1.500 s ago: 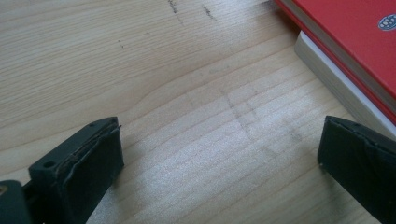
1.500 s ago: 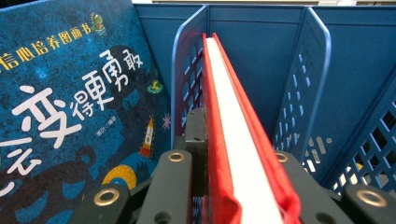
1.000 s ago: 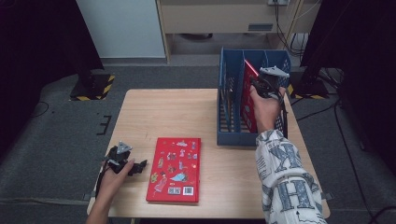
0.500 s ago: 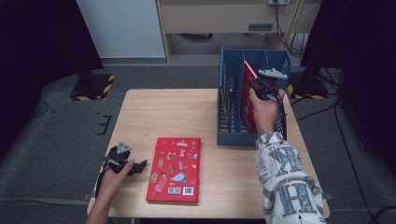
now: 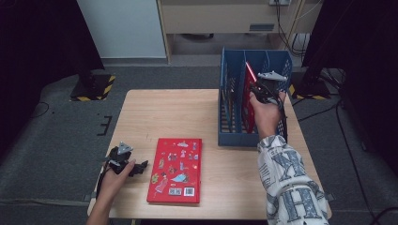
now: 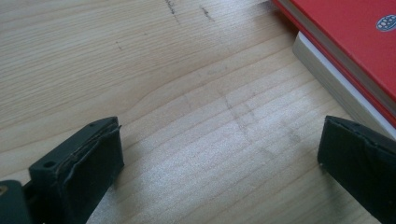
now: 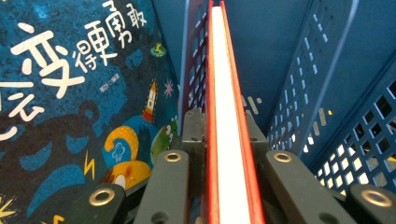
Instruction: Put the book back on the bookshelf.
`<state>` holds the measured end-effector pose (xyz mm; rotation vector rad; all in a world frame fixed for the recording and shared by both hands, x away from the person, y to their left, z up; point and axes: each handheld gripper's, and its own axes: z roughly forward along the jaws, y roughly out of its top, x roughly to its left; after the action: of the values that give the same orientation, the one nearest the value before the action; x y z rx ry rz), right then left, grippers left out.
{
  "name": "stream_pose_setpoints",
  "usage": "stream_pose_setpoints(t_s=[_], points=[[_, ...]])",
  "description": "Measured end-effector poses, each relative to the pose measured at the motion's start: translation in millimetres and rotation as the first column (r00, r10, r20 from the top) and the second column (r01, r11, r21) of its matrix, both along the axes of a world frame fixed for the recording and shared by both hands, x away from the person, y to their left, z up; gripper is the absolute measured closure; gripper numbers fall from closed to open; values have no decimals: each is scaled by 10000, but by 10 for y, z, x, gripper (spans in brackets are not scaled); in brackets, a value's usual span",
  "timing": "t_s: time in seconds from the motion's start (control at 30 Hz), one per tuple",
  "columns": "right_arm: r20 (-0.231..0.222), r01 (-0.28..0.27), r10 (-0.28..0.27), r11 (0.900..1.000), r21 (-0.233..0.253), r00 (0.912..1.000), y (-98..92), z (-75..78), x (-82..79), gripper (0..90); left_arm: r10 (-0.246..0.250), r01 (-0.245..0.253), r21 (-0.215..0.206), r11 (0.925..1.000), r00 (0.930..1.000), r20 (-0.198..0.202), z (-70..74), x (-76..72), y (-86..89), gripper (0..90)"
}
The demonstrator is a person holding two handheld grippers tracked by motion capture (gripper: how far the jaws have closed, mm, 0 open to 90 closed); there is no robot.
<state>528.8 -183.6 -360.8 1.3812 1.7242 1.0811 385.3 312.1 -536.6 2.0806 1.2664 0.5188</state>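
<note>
- Right gripper [image 7: 223, 154]: my jaws are clamped on the edge of a thin red book [image 7: 226, 116], one jaw on each cover, white page block between them. From above, this gripper [image 5: 264, 88] sits at the top of the blue file rack [image 5: 230, 117].
- Thin red book: stands upright in a slot of the rack [image 7: 327, 93], between two slatted dividers, seemingly partway in; from above its red cover [image 5: 248, 101] shows inside the rack.
- Neighbour: a dark blue picture book [image 7: 79, 93] stands in the slot just beside mine, behind the divider.
- Left gripper [image 6: 219, 163]: my jaws stand wide apart with nothing between them, low over the bare wooden table [image 6: 163, 70]. From above it [image 5: 124, 161] rests near the table's front left.
- Second red book [image 5: 176, 169]: lies flat on the table, just beside the left gripper; its corner [image 6: 345, 51] is near my right-hand jaw, apart from it.
- Risk, right: if I let go while the book leans, I judge it may tip against a divider or slide down crooked.
- Risk, right: pushing at a slant could catch a cover on the slats.
- Risk, left: the flat book offers little edge; a shallow bite could slip.
</note>
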Motion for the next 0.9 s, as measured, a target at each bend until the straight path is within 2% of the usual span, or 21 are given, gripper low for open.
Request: stream_pose_setpoints(t_s=[0.17, 0.3, 0.73, 0.9], points=[[58, -54, 54, 9999, 88, 10000, 2, 3, -13, 748, 7, -7, -5, 10000, 10000, -2, 0, 0, -1, 0], [317, -71, 63, 9997, 236, 9995, 10, 49, -34, 711, 7, -7, -4, 10000, 10000, -2, 0, 0, -2, 0], [380, -76, 65, 9996, 283, 9993, 11, 118, -13, 721, 2, -2, -7, 10000, 10000, -4, 0, 1, -6, 0], [349, 6, -9, 10000, 84, 9994, 30, 143, 3, 740, -24, 24, 19, 10000, 10000, -13, 1, 2, -6, 0]])
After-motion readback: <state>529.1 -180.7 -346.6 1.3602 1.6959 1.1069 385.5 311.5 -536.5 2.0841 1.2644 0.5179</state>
